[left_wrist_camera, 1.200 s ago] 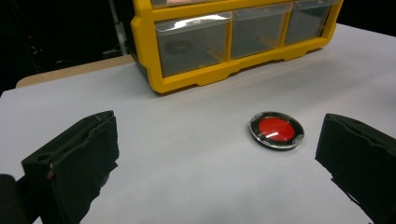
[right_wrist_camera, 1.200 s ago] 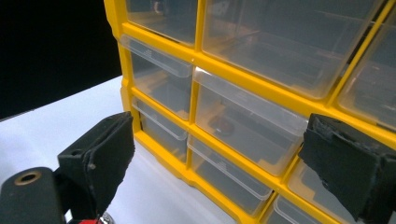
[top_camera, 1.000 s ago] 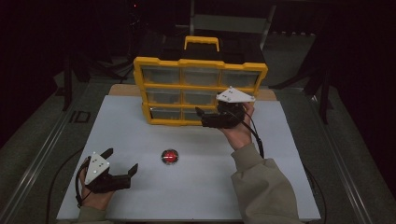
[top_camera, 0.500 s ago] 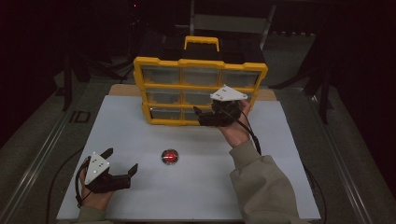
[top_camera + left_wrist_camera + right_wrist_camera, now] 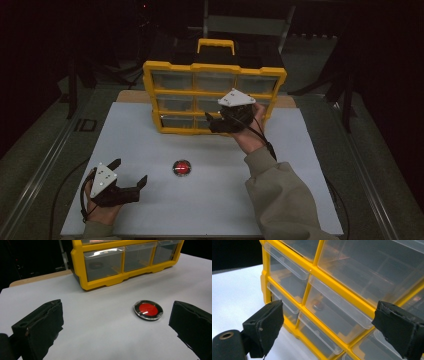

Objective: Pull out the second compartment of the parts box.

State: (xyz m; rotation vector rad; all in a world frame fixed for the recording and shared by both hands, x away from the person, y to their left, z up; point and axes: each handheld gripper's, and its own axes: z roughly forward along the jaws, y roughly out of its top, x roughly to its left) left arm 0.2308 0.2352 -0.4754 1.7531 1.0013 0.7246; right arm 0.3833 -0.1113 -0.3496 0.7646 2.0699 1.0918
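Right claw [image 5: 216, 123], jaws apart, hovers just before the yellow drawer cabinet's [image 5: 170, 67] clear middle drawer [image 5: 334, 315].

Dim, dark room. White tabletop [image 5: 300, 165] over a wooden board [image 5: 131, 96] showing at the far edge. Grey floor [image 5: 30, 155] either side, metal rail [image 5: 47, 165] along the left. Grey frame [image 5: 245, 22] behind, in shadow.

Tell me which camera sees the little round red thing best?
The left gripper view: the small round red disc in its clear case lies close, sharp, on the white table. The high view shows it as a tiny red dot. The right gripper view faces the yellow drawer cabinet.
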